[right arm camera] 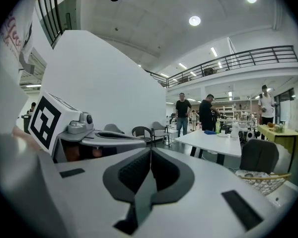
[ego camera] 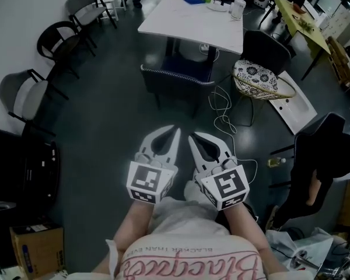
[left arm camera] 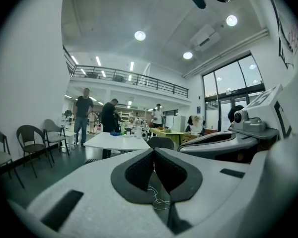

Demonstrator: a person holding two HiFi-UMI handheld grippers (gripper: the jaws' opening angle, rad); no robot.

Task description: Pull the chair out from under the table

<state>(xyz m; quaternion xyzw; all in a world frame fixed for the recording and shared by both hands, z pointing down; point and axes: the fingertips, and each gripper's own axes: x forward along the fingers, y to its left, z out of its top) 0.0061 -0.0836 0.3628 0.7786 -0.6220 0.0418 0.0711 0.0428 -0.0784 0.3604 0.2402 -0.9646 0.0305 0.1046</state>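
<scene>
Starting at the left, the left gripper (ego camera: 175, 130) has its jaws pressed together on nothing, and the right gripper (ego camera: 192, 137) just beside it is likewise closed and empty. Both hang over the floor, well apart from the dark upholstered chair with pale studded trim (ego camera: 178, 77), whose seat is tucked under the near edge of the white rectangular table (ego camera: 189, 25). By my reading, no part of the pull is done yet. The chair stands upright, its curved back towards the person.
</scene>
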